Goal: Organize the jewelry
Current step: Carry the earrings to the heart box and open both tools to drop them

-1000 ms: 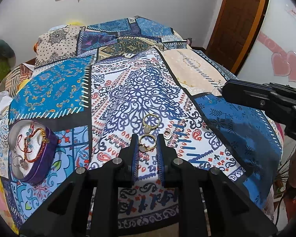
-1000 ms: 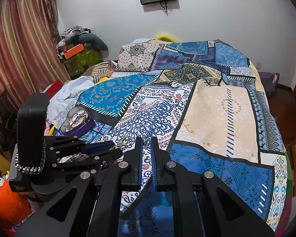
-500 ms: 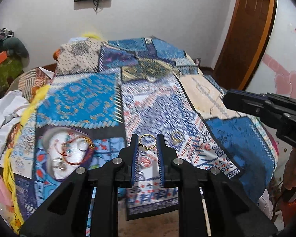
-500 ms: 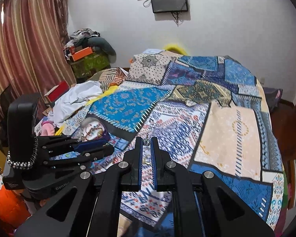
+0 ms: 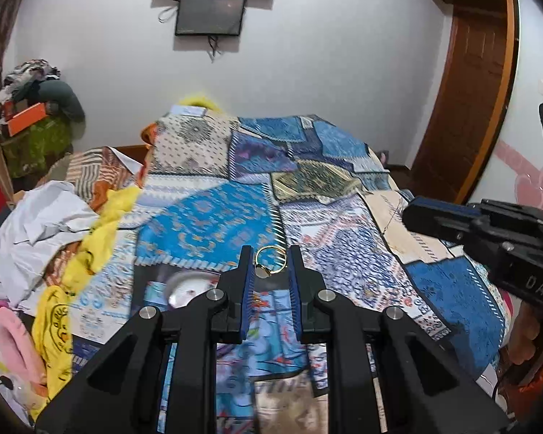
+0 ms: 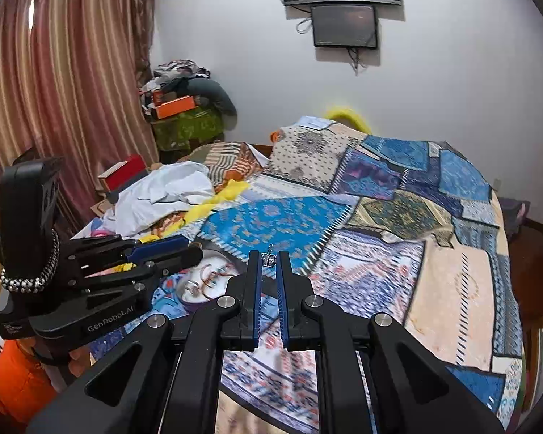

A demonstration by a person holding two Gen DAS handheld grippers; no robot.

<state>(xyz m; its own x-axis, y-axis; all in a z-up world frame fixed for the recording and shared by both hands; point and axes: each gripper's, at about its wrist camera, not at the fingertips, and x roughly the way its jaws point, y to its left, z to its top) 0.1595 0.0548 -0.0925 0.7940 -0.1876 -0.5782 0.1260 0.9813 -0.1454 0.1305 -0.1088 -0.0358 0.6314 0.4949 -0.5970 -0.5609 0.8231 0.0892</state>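
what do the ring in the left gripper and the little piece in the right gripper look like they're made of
The ring in the left gripper looks like polished gold-coloured metal: a thin yellow hoop with bright glints; real gold or plating can't be told. The small piece pinched in the right gripper looks like silvery metal, grey and shiny with fine detail, but it is too small to be sure.

Left gripper: matte black body, blue ribbed pads, silver screws, white "GenRobot.AI" lettering, beaded cord on mount. Right gripper: same build; "DAS" lettering. Orange sleeve nr. left handle.
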